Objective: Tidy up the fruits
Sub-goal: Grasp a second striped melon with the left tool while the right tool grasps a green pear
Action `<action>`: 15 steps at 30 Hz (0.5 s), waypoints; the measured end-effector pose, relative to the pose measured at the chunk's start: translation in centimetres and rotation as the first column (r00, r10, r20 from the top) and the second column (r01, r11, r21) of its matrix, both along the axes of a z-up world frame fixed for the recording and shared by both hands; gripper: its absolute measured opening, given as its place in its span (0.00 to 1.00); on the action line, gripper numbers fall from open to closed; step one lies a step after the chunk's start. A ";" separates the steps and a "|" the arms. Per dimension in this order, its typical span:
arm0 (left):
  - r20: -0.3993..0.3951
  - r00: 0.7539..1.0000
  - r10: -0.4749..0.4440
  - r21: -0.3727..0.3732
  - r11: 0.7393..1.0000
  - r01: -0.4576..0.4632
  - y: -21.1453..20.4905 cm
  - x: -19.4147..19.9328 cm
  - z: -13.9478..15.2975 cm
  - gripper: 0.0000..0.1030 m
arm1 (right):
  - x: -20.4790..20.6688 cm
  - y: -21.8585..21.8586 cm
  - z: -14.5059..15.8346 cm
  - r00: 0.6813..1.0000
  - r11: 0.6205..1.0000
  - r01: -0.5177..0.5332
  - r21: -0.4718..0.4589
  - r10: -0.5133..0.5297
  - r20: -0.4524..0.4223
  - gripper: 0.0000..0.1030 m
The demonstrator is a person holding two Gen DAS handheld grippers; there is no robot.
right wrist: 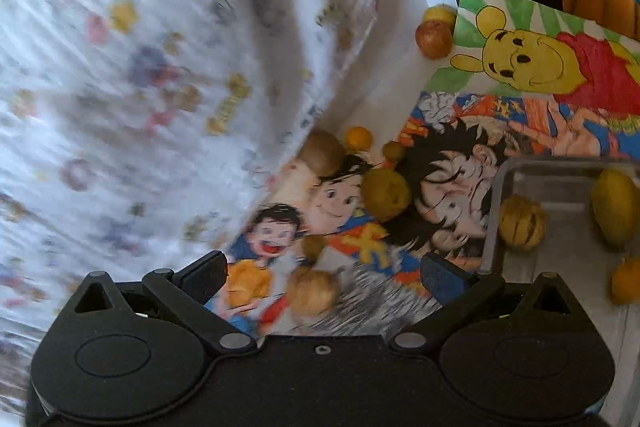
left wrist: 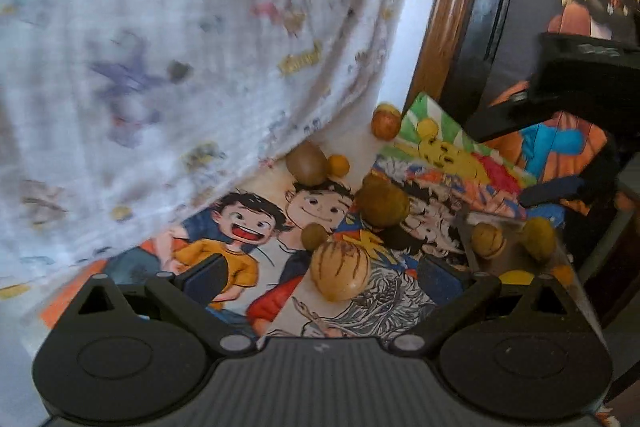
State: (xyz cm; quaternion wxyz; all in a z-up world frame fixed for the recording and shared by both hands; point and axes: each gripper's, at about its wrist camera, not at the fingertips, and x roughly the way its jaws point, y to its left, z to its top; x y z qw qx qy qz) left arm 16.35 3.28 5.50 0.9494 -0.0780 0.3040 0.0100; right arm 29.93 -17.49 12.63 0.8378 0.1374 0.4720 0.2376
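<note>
tan striped melon (left wrist: 340, 271), white patterned cloth (left wrist: 180, 47), yellow cartoon bear drawing (right wrist: 532, 63)

Soft, even daylight in both views, no hard shadows or glare. White printed cartoon-pattern cloth (left wrist: 168, 39) is motion-blurred, worse in right wrist view (right wrist: 152, 75). Pale striped round fruit (right wrist: 313, 290) smeared there, sharp in left view (left wrist: 340, 271). Fisheye bends edges; corners go black.

Black grippers (left wrist: 320, 277), blue-padded fingers (right wrist: 440, 281), silver pivots

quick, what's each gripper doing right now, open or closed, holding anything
Left gripper: open, holding nothing; the striped fruit lies between its fingers.
Right gripper: open, holding nothing.
</note>
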 end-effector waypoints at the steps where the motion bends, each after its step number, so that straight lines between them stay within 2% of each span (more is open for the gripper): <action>1: -0.009 1.000 -0.007 0.010 1.000 0.007 -0.3 0.6 -0.6 1.00 | 0.7 0.4 -0.7 1.000 0.999 -0.021 -0.033 0.022 0.022 0.99; 3: -0.016 1.000 -0.017 0.026 1.000 0.018 -0.8 1.4 -1.5 1.00 | 1.8 1.0 -2.2 0.995 0.994 -0.062 -0.088 0.069 0.076 0.99; 5: -0.015 1.000 -0.019 0.031 0.999 0.019 -1.0 2.0 -2.4 1.00 | 3.2 1.1 -3.8 0.992 0.990 -0.082 -0.116 0.092 0.082 0.99; 11: -0.029 0.999 0.014 -0.023 1.000 -0.015 -1.3 3.9 -4.5 0.99 | 6.8 1.1 -7.6 0.992 0.992 -0.114 -0.049 0.116 0.041 0.97; 15: -0.029 0.999 0.047 -0.033 0.998 -0.047 -1.6 4.7 -5.2 0.92 | 8.7 1.8 -9.1 0.991 0.992 -0.128 -0.012 0.128 0.029 0.94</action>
